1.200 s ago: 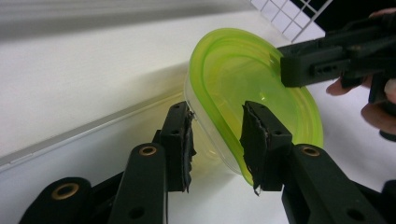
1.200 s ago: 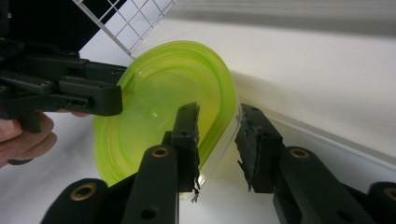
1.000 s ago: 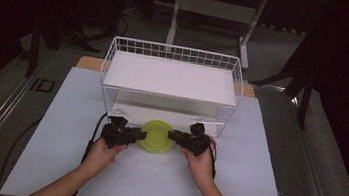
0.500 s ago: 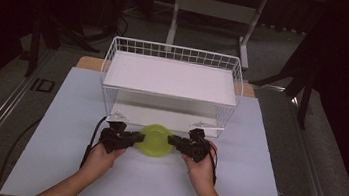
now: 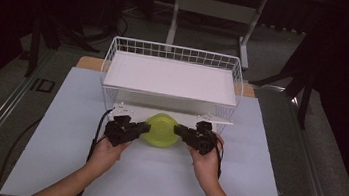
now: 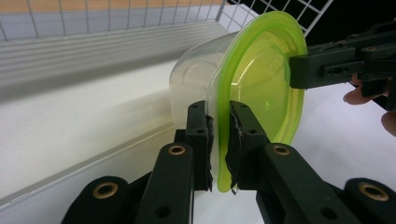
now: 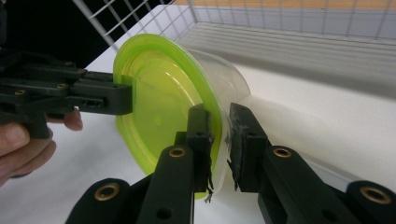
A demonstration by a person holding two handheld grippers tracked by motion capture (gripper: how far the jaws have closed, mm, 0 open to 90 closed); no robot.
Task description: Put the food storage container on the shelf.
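Before wire basket: left claw, right claw each clamp green-lidded clear container rim.

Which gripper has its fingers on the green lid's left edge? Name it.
The left gripper: it clamps the lid from the left; the right gripper takes the opposite edge.

Container: on the table, at the near edge of the wire basket, between the two grippers.
Left gripper: at the container's left rim, jaws on either side of it.
Right gripper: at its right rim, likewise.
Wire basket: just behind the container, mid-table.
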